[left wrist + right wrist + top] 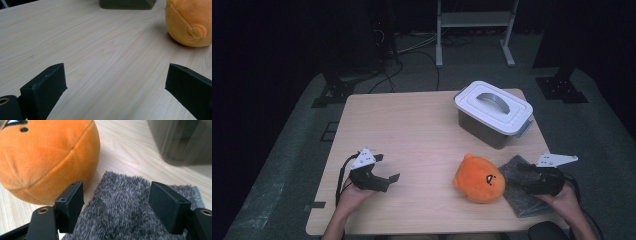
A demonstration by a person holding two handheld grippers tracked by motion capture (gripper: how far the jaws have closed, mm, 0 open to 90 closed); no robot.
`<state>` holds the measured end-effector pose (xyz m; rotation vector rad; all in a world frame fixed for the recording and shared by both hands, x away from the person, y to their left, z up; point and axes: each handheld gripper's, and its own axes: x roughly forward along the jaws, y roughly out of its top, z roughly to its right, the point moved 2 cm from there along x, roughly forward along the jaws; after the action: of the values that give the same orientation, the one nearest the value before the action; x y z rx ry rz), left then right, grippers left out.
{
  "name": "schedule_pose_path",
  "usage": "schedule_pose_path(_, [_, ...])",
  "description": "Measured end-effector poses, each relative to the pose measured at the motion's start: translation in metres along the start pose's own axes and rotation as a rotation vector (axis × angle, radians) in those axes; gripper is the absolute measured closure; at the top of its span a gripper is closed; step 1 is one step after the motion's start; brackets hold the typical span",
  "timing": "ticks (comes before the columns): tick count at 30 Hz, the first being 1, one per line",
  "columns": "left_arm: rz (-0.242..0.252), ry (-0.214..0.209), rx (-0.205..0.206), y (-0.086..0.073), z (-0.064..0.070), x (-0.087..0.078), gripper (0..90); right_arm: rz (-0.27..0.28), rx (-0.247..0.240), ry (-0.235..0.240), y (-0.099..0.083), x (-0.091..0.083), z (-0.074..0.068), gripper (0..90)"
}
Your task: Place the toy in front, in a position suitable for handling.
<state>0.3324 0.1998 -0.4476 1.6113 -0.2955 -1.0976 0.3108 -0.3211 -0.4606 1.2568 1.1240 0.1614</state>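
Fuzzy grey cloth (130, 207) and orange plush toy (47, 157) on matt wood-grain table (100, 50).

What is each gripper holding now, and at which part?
Nothing is held. The left gripper is open over bare table. The right gripper is open too, its jaws astride the grey cloth without closing on it, beside the plush.

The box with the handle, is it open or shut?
Shut: the white lid sits flat on the box.

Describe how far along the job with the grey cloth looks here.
Nothing looks done: the lidded box is shut, the orange plush toy lies on the table. In hand: the right gripper is open over the grey fuzzy cloth. Gripping remains. The left gripper waits open.
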Motion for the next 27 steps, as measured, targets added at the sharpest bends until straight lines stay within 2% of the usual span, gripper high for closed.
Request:
schedule_pose_path(8, [-0.004, -0.001, 0.006, 0.0, -0.001, 0.001, 2.3, 0.031, 0.006, 0.017, 0.002, -0.002, 0.001, 24.7])
schedule_pose_path(15, [-0.003, -0.009, 0.005, -0.001, -0.002, 0.0, 2.4, 0.091, -0.022, 0.032, 0.018, -0.011, -0.007, 22.5])
schedule_pose_path(20, [-0.002, -0.011, 0.009, 0.0, -0.001, 0.002, 2.3, 0.111, -0.059, 0.067, 0.034, -0.012, -0.018, 20.3])
schedule_pose_path(22, [-0.001, -0.013, 0.007, 0.0, -0.001, 0.002, 2.3, 0.114, -0.073, 0.096, 0.04, -0.009, -0.025, 20.1])
schedule_pose_path(27, [-0.007, -0.022, 0.016, -0.001, 0.0, 0.003, 2.3, 0.089, -0.125, 0.152, 0.051, 0.003, -0.043, 18.9])
